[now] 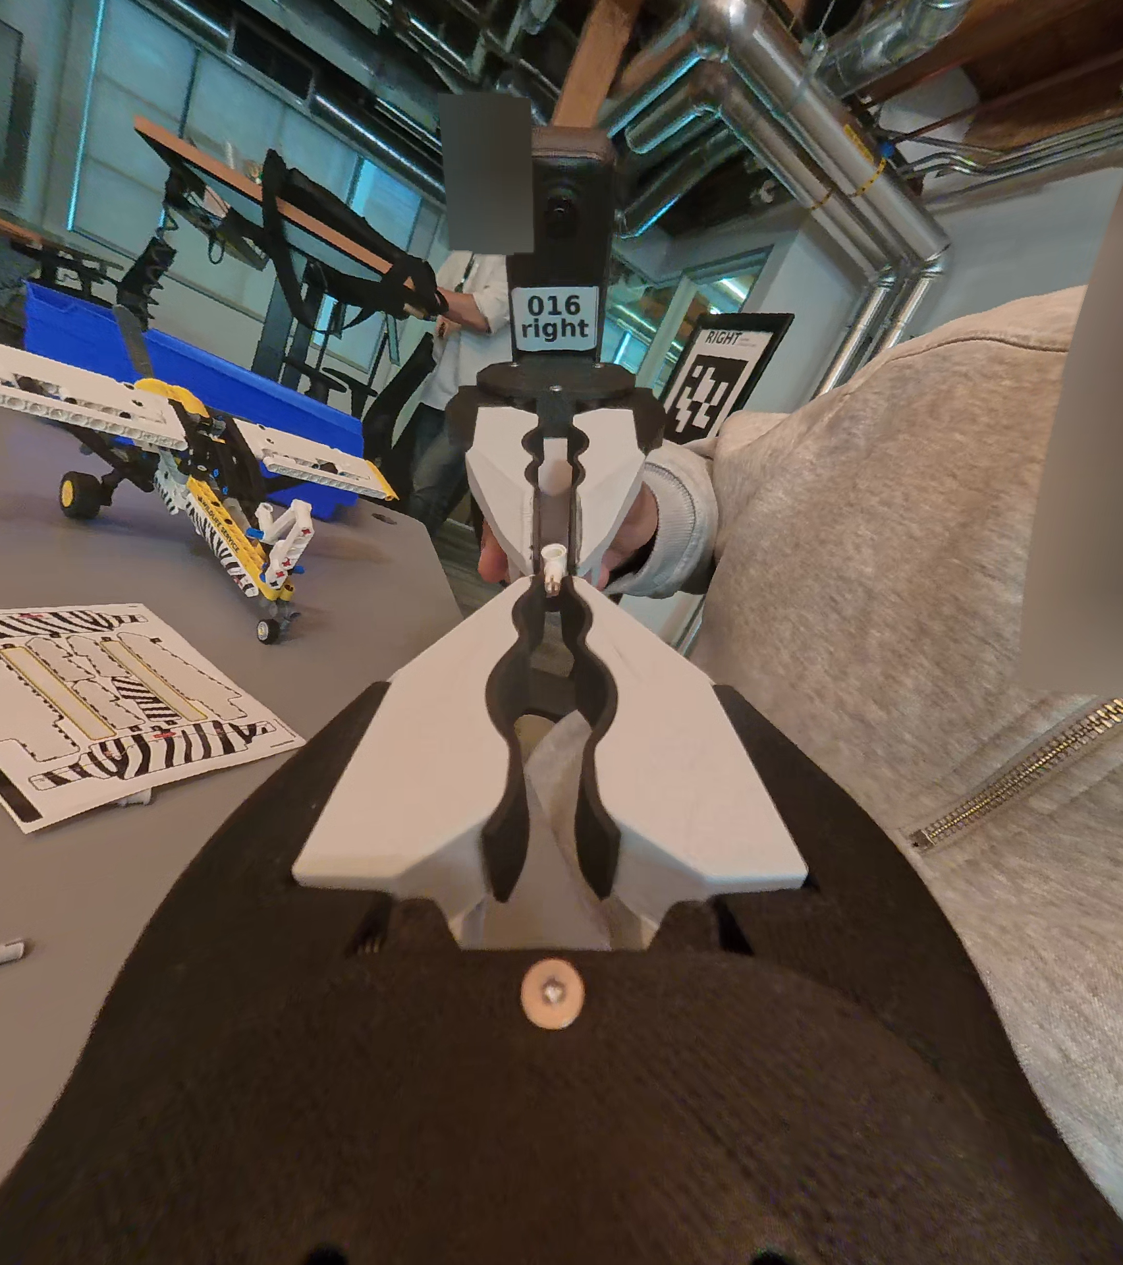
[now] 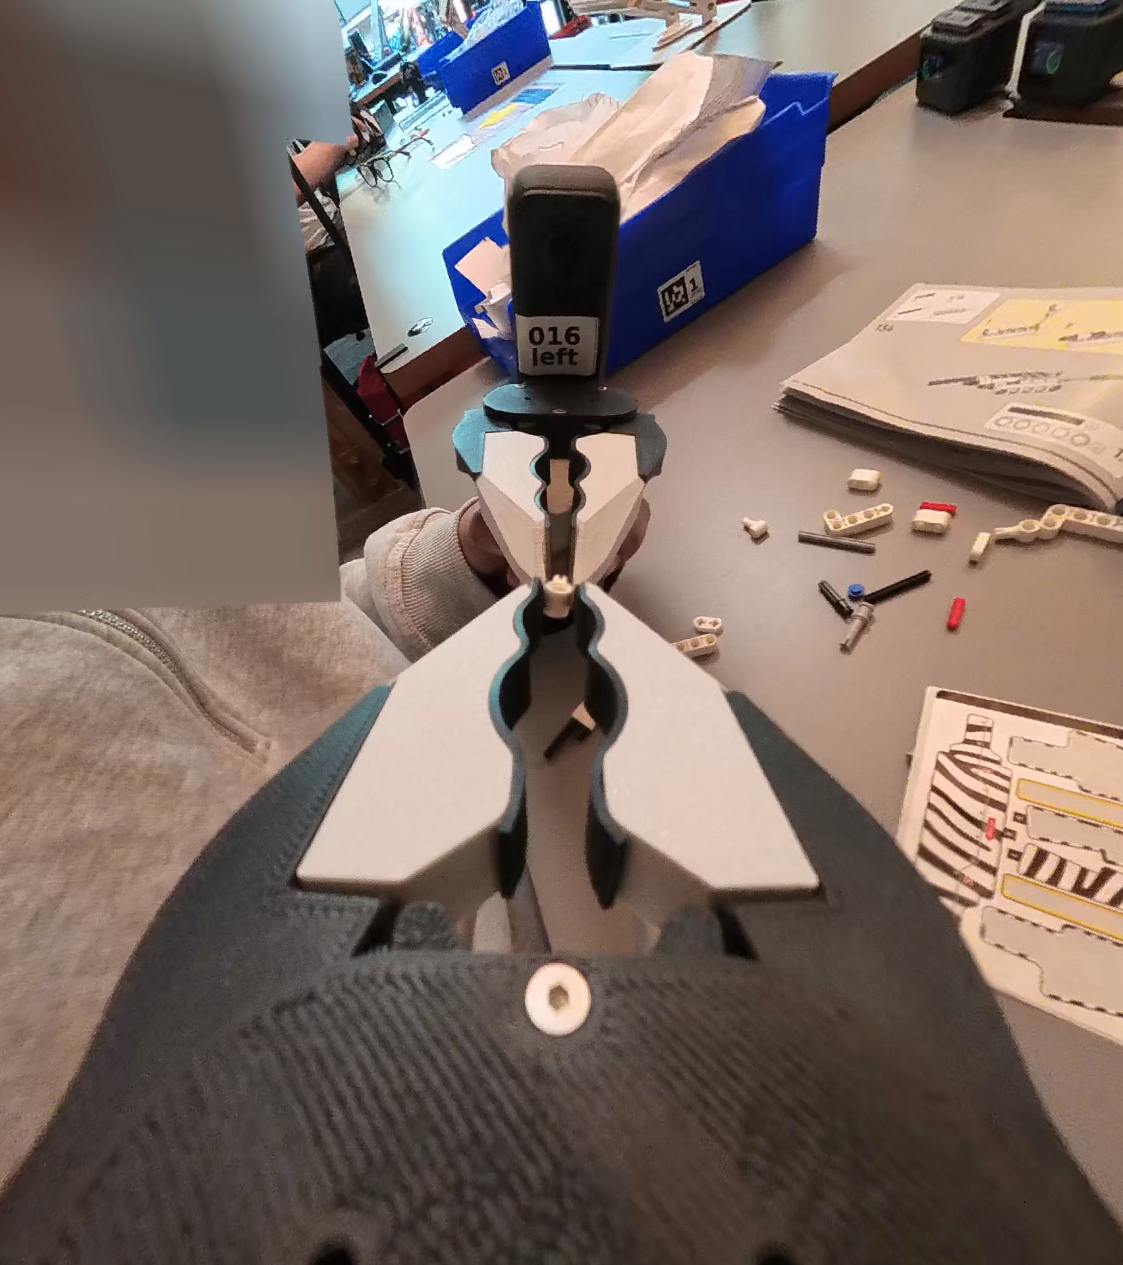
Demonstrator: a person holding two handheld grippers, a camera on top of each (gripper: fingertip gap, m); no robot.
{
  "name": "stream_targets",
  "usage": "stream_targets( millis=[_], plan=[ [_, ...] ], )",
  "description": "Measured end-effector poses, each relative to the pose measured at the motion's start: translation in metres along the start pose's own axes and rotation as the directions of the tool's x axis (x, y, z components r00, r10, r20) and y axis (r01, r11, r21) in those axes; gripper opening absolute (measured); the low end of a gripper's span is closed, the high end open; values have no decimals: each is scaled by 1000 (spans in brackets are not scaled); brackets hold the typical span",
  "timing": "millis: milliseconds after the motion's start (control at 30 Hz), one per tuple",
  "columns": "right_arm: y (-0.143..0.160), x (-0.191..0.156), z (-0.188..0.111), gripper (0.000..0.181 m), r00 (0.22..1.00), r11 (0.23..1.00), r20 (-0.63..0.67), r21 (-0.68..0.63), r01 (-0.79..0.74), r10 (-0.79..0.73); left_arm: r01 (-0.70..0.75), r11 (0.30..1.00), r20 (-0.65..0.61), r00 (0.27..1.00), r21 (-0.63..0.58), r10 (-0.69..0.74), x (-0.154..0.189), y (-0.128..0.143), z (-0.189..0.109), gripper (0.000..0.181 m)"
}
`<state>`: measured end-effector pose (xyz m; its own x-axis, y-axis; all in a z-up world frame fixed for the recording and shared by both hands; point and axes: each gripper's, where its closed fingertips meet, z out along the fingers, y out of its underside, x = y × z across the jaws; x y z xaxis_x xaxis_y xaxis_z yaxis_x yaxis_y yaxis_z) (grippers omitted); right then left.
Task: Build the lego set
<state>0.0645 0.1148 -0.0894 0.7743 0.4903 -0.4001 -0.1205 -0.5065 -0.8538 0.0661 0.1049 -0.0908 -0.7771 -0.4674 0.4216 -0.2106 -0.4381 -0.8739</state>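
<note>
My left gripper [image 1: 549,582] and right gripper [image 2: 556,602] meet tip to tip above the table edge, both shut. A small white Lego connector [image 1: 553,560] with a pin end sits between the tips. In the left wrist view its pin end is pinched in my left tips and the right gripper [image 1: 555,544] closes on its far end. It also shows in the right wrist view [image 2: 557,590], held in my right tips against the left gripper [image 2: 555,568]. I cannot tell whether it is one piece or two joined. The partly built plane model [image 1: 189,472] stands on the grey table [image 1: 353,547].
Sticker sheet [image 2: 1058,855] lies near me, also in the left wrist view [image 1: 100,705]. An open instruction booklet [image 2: 989,397] and several loose white, black and red pieces [image 2: 887,547] lie on the table. A blue bin [image 2: 681,226] with paper stands behind. A person's grey sleeve [image 1: 887,547] is close. Left tips and right tips are each some 30 cm from the partly built plane model [image 1: 189,472].
</note>
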Motion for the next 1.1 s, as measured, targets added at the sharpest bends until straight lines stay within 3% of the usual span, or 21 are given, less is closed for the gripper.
stream_targets(
  millis=[467, 667, 733, 900, 1000, 1100],
  plan=[
    [7, 6, -1, 5, 999, 996, -26, -73, -41, 39, -7, 999, 47, 999, -38, 9, -8, 6, 2, 2],
    [27, 42, -6, 6, 975, 957, -153, -265, 119, -163, -1, 976, 287, 956, -216, 64, -46, 33, -5, 15],
    [34, 48, -4, 6, 970, 946, -156, -295, 136, -188, -18, 974, 338, 936, -225, 96, -53, 32, -7, 17],
    [35, 55, 0, 6, 973, 972, -140, -173, 156, -181, -118, 982, 480, 859, -150, 177, -66, 9, -28, 18],
    [27, 57, 2, 6, 983, 989, -110, -9, 146, -147, -180, 980, 538, 819, -86, 198, -70, -9, -40, 21],
    [11, 57, 0, 5, 993, 982, -62, 155, 110, -102, -241, 964, 605, 754, -107, 256, -76, -15, -50, 24]
  ],
)
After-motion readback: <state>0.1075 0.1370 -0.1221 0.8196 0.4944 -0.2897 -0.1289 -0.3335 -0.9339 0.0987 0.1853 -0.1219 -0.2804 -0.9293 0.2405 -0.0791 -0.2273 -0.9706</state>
